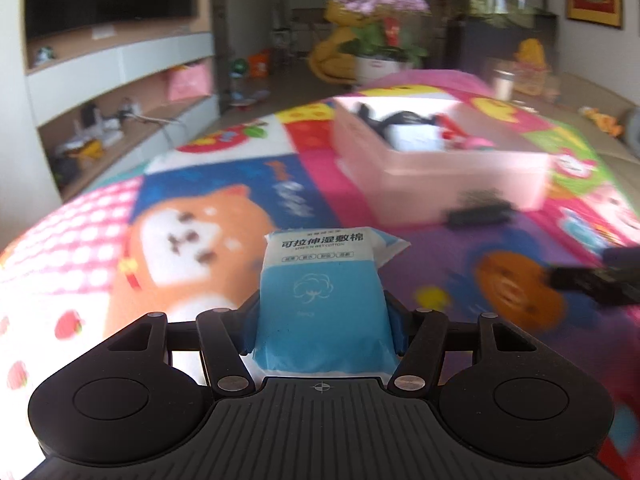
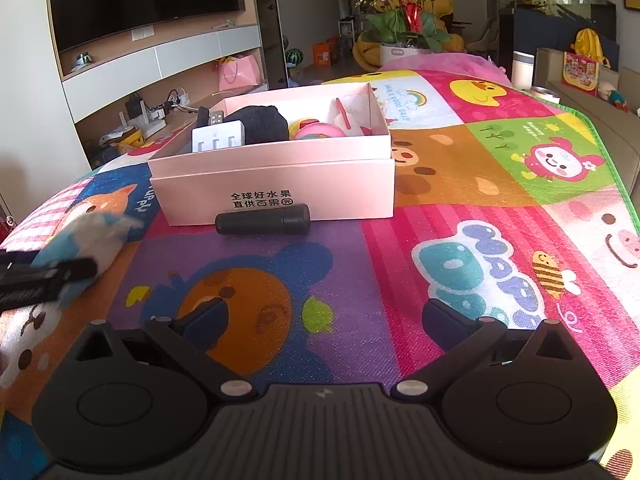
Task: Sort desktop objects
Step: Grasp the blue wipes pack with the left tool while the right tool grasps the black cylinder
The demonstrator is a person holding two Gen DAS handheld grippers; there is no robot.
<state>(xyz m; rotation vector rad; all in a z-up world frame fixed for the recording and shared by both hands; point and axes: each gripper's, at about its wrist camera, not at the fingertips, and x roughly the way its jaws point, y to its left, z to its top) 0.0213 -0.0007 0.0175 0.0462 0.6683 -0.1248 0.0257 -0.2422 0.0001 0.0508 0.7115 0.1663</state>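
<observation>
Just black cylinder point(image 2: 263, 219) against pink box point(image 2: 280, 184)

Bright daylight; left wrist view motion-blurred, right sharp, fisheye edges bowed.

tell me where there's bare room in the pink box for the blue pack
Little bare room in the pink box: white adapter, black lump and pink round toy crowd its left and middle. The freest patch is its right end. The black cylinder lies along its front wall.
</observation>
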